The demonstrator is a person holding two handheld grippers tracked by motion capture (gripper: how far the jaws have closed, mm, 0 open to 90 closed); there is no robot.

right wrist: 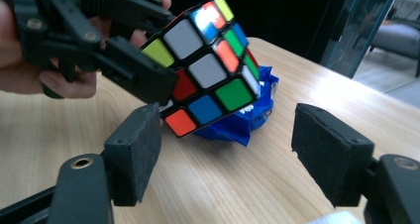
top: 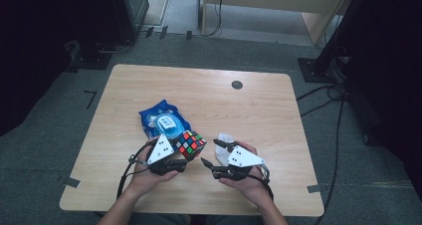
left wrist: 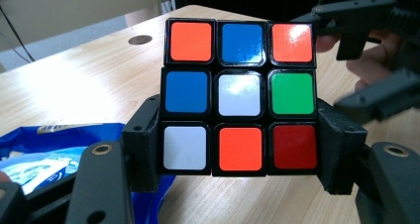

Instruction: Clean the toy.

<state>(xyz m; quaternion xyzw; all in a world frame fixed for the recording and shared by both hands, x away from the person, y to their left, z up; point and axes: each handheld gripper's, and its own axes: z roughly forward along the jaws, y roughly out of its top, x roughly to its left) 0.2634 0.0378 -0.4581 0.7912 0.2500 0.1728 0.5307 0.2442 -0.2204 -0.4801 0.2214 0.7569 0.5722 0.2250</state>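
A scrambled Rubik's cube is held just above the wooden table, with my left gripper shut on its lower layer. In the left gripper view the cube faces the camera, one black pad pressing on each side. My right gripper is just right of the cube, open, with nothing between its pads. In the right gripper view the cube hangs tilted beyond its wide-apart pads, and the left gripper clamps it from the left.
A blue wet-wipe packet lies directly behind the cube. A white crumpled wipe sits by the right gripper's far jaw. A dark round grommet is set in the table's far side. Black stands and cables surround the table.
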